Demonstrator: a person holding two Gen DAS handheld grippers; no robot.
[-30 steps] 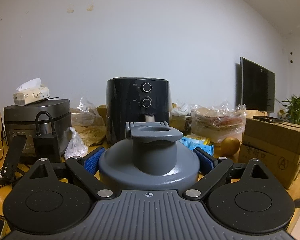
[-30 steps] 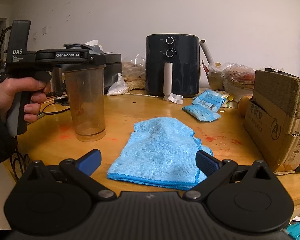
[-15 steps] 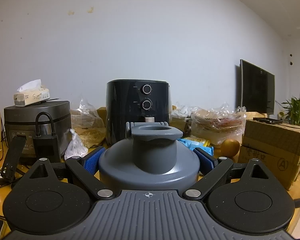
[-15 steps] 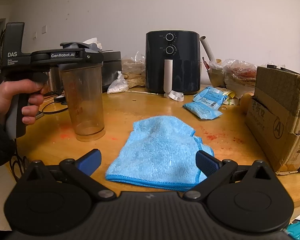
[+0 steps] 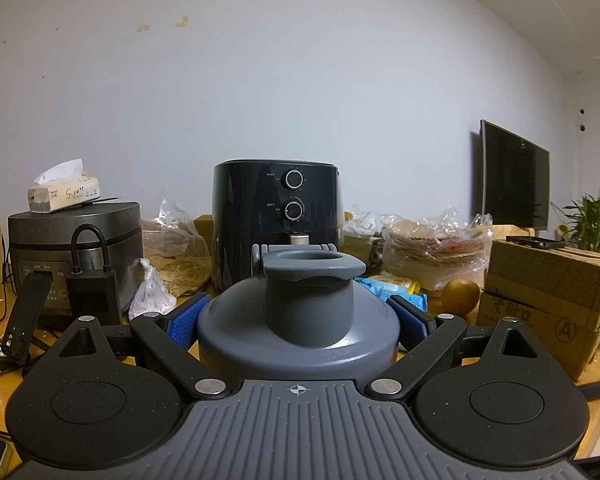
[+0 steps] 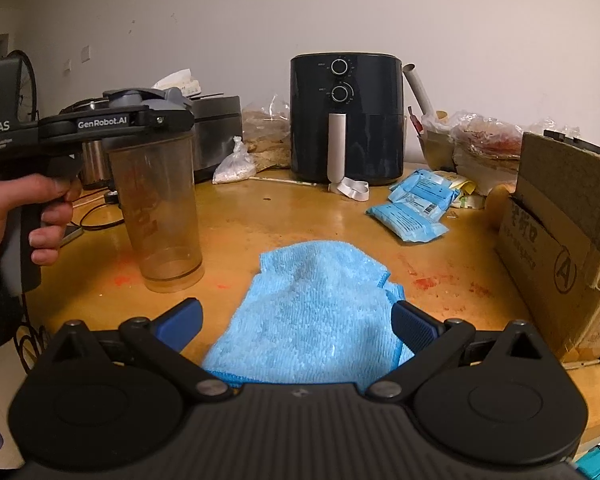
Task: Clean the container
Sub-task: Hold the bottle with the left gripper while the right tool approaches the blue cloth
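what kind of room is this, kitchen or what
Probably a lived-in home room, a kitchen or dining corner rather than a lab. A wooden table carries an air fryer, a rice cooker with a tissue pack on top, and bags of food, with a TV on the side wall.

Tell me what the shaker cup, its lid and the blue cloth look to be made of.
Shaker cup: clear, smoky-tinted plastic by the look; the table shows through its wall, and it looks stained inside.
Lid: matte grey moulded plastic, probably; smooth, with little shine.
Blue cloth: likely microfibre terry; fuzzy looped pile, stitched edge, soft folds.
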